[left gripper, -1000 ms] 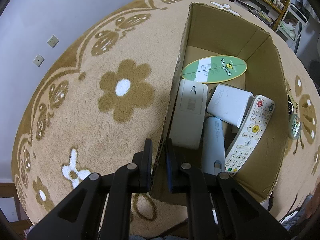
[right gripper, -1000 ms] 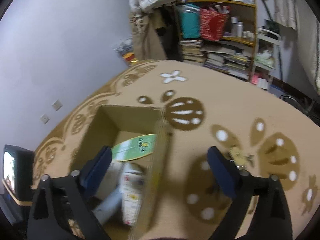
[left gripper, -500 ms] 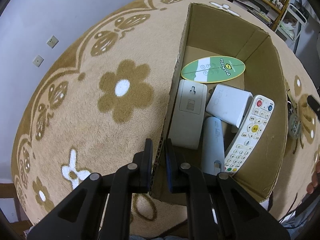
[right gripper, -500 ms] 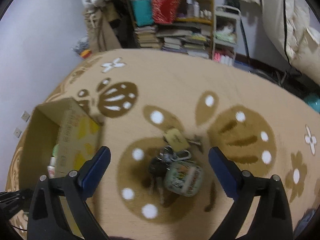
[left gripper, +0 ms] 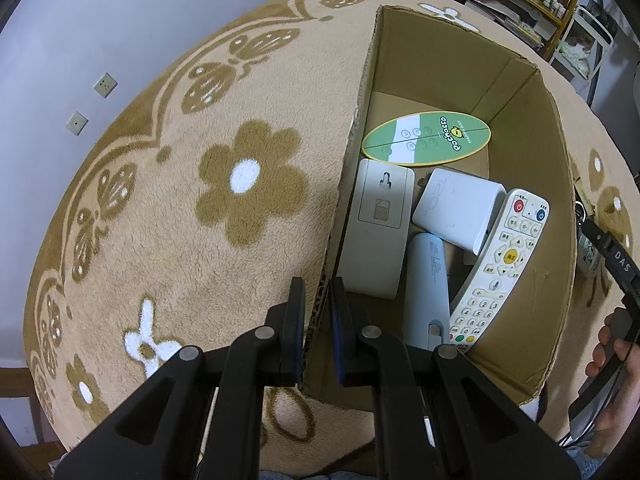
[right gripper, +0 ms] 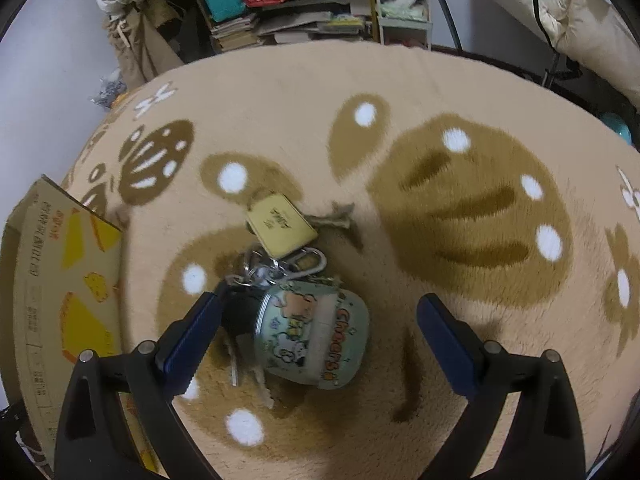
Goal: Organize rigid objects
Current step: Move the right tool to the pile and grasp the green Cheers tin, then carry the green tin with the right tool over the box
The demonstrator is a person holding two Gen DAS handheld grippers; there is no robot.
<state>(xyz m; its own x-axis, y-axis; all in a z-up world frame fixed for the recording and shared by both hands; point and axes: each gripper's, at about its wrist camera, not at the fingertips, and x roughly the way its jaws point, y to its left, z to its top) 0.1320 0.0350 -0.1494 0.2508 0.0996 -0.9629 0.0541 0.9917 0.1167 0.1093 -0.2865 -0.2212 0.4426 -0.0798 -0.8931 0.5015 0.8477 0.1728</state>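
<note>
My left gripper (left gripper: 316, 284) is shut on the near left wall of the open cardboard box (left gripper: 520, 168). Inside lie a green oval card (left gripper: 426, 140), a flat white device (left gripper: 378, 232), a white adapter (left gripper: 456, 210), a pale blue stick (left gripper: 426, 280) and a white remote (left gripper: 504, 256). On the carpet to the right of the box lies a key bunch with a cartoon pouch (right gripper: 312, 336), a yellow tag (right gripper: 280, 226) and a carabiner (right gripper: 308, 260). My right gripper (right gripper: 320, 302) hangs open just above the pouch, one finger on each side, not touching it.
The box's printed outer wall (right gripper: 48, 280) stands close to the left of the right gripper. A person's hand (left gripper: 612, 352) shows at the right edge. Shelves with books and bags (right gripper: 260, 4) line the far side of the beige patterned carpet (right gripper: 460, 208).
The right gripper swung from over the box to the right and came down over the key bunch, which now looks much larger. The left gripper and box stayed still.
</note>
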